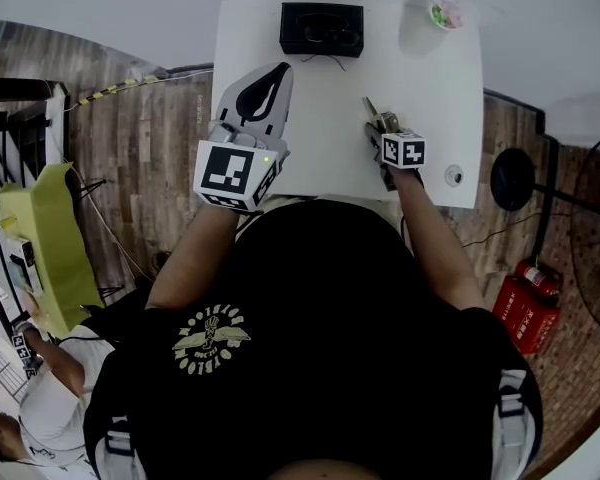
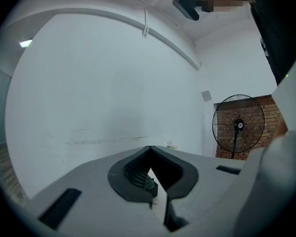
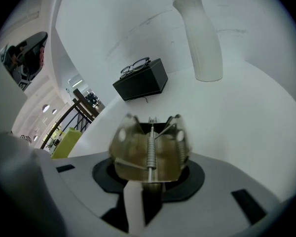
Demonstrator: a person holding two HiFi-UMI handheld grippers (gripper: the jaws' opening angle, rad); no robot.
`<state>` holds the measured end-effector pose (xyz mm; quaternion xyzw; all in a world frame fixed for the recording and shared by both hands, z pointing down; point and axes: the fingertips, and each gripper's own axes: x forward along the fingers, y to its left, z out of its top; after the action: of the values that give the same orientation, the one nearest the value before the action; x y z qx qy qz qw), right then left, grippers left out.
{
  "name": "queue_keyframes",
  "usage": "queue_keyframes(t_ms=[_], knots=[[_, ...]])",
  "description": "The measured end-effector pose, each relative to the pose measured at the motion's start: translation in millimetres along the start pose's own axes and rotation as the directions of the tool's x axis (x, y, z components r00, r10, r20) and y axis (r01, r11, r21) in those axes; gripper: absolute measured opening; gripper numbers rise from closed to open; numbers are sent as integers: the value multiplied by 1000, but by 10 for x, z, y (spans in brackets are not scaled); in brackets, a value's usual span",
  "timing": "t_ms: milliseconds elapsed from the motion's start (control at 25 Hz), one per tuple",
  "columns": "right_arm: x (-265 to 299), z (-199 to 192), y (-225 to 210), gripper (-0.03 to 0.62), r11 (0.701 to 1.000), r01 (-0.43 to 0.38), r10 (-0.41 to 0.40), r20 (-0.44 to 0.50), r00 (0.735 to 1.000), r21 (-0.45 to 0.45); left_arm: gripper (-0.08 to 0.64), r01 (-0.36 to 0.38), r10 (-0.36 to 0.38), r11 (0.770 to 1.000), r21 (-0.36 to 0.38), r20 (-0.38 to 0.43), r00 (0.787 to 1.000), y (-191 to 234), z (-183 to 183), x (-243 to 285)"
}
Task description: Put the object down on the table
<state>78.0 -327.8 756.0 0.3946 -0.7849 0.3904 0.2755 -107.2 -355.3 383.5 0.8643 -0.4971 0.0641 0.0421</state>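
Right gripper [image 3: 151, 177] pinches an amber, spring-hinged hair claw clip [image 3: 133, 149] between its jaws, just above the white table [image 1: 325, 158]. Left gripper [image 1: 282, 68] hangs empty, jaws pressed together.

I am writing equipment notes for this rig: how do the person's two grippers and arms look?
The left gripper and right gripper have light grey bodies with dark pads lining the jaws. Each carries a white cube printed with black square markers; a small green light glows on the left one. The person wears a black short-sleeved T-shirt with a yellowish emblem.
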Motion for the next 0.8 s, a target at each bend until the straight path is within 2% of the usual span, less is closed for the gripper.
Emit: queue_keyframes(t_ms=[80, 160, 360, 560, 680, 800], knots=[[-34, 62, 25, 226, 1000, -11, 11, 24, 1000, 12, 6, 9, -9, 1000, -2, 2, 1000, -19, 8, -4], [-94, 95, -13, 273, 1000, 15, -15, 41, 999, -3, 6, 21, -21, 1000, -4, 4, 1000, -58, 13, -3], [-330, 88, -202, 301, 991, 119, -117, 42, 992, -66, 6, 47, -47, 999, -2, 17, 999, -116, 62, -20], [-771, 321, -338, 302, 976, 215, -207, 141, 968, -44, 6, 59, -58, 998, -10, 37, 998, -159, 121, -6], [-1095, 623, -165, 302, 969, 233, -209, 237, 949, -78, 7, 70, -69, 997, -30, 51, 996, -187, 144, 7], [-1361, 907, 94, 302, 964, 235, -183, 331, 926, -124, 6, 81, -72, 992, -93, 93, 993, -192, 206, -2]])
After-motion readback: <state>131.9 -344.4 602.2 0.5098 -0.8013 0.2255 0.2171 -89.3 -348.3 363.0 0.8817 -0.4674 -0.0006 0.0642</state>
